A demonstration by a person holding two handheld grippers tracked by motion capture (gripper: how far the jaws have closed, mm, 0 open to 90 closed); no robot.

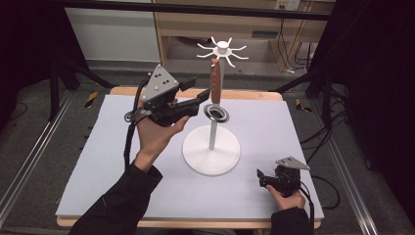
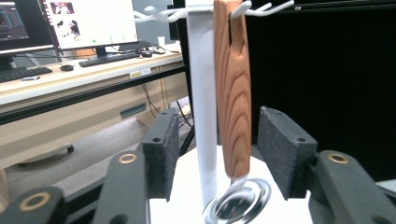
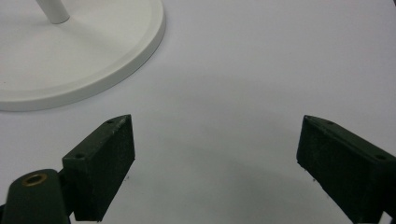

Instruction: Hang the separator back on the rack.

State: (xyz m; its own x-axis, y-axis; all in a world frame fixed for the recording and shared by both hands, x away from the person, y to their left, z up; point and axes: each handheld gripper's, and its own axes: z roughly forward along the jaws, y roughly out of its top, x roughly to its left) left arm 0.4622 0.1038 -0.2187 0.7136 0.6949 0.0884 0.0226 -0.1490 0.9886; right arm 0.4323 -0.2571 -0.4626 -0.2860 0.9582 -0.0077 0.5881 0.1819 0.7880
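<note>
1. One wooden-handled utensil (image 1: pixel 215 81) is hanging from a hook of the white rack (image 1: pixel 211 155), its metal ring end (image 1: pixel 216 113) dangling beside the pole.
2. Left tongs (image 2: pixel 217 154) are standing open around the handle, pads not pressing it.
3. Right tongs (image 3: pixel 215 163) are gaping wide, resting low over the bench (image 1: pixel 274 127).
4. Risk: left tongs pulling away crooked, a pad snagging the handle, swinging it off the hook.

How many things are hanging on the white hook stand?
1. A wooden-handled utensil hangs from a hook at the front of the white stand, its metal ring end beside the pole. The other hooks look bare, though the far ones are small and hard to see.
</note>
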